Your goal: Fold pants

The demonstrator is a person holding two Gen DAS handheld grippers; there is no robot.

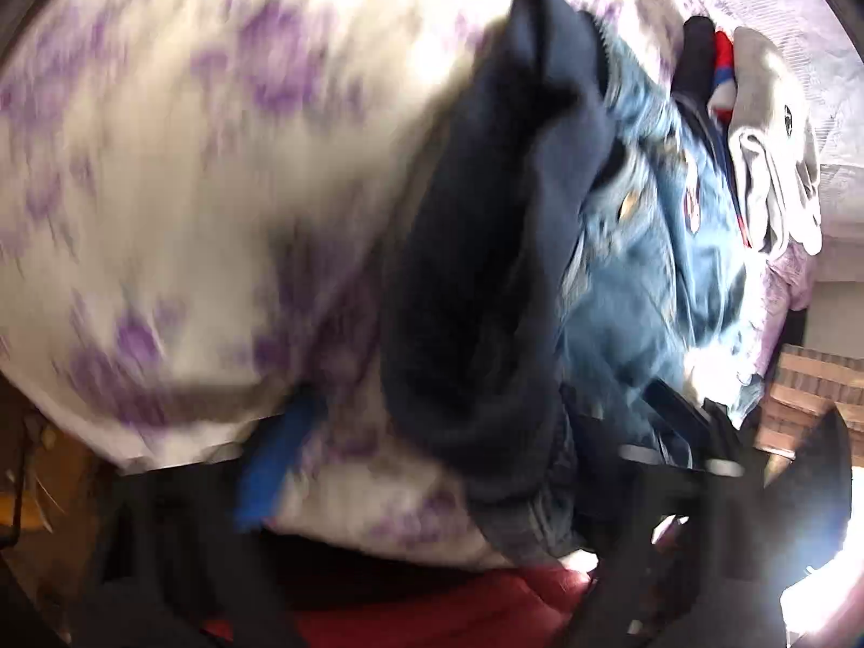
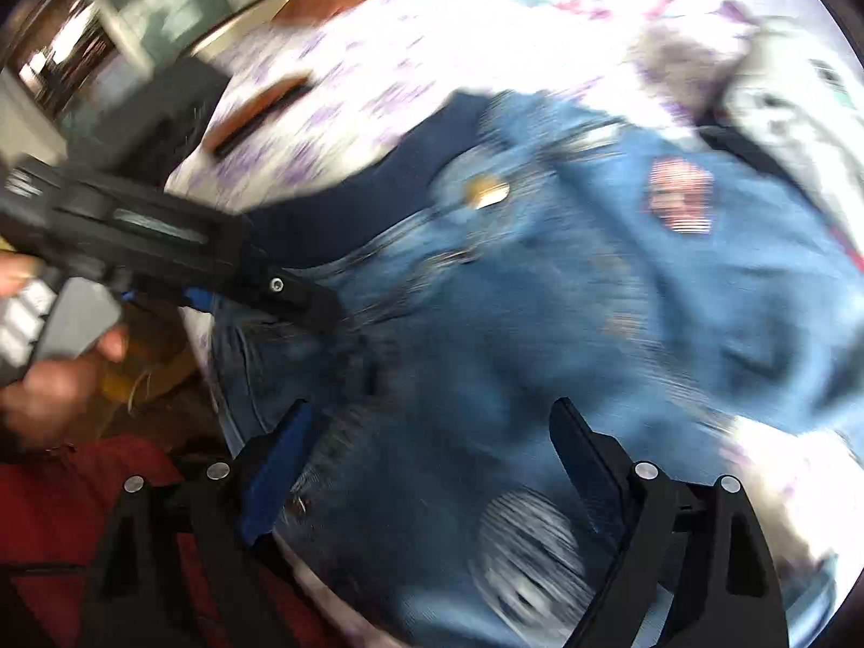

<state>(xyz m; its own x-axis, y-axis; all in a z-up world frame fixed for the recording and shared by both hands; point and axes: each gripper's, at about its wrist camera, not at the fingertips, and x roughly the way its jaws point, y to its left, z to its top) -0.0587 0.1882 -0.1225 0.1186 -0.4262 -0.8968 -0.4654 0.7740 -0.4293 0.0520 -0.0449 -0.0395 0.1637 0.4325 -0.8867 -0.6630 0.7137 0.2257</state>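
Blue denim pants (image 2: 540, 324) with a red patch lie on a white bedsheet with purple flowers (image 2: 432, 54); both views are blurred. My right gripper (image 2: 432, 432) hovers open just above the denim, its black fingers (image 2: 583, 448) spread wide. My left gripper (image 2: 318, 308) reaches in from the left and its tip touches the denim near a dark navy garment (image 2: 389, 200). In the left wrist view the navy garment (image 1: 486, 270) hangs over the denim (image 1: 637, 270); the left gripper's blue-padded finger (image 1: 270, 464) shows at the bottom, the other is hidden by cloth.
A grey and white garment (image 1: 772, 135) and a red-blue one (image 1: 721, 70) lie beyond the denim. The bed's edge (image 2: 210, 291) is at the left, with a wooden floor (image 2: 140, 378) below. A brick wall (image 1: 810, 394) stands at the right.
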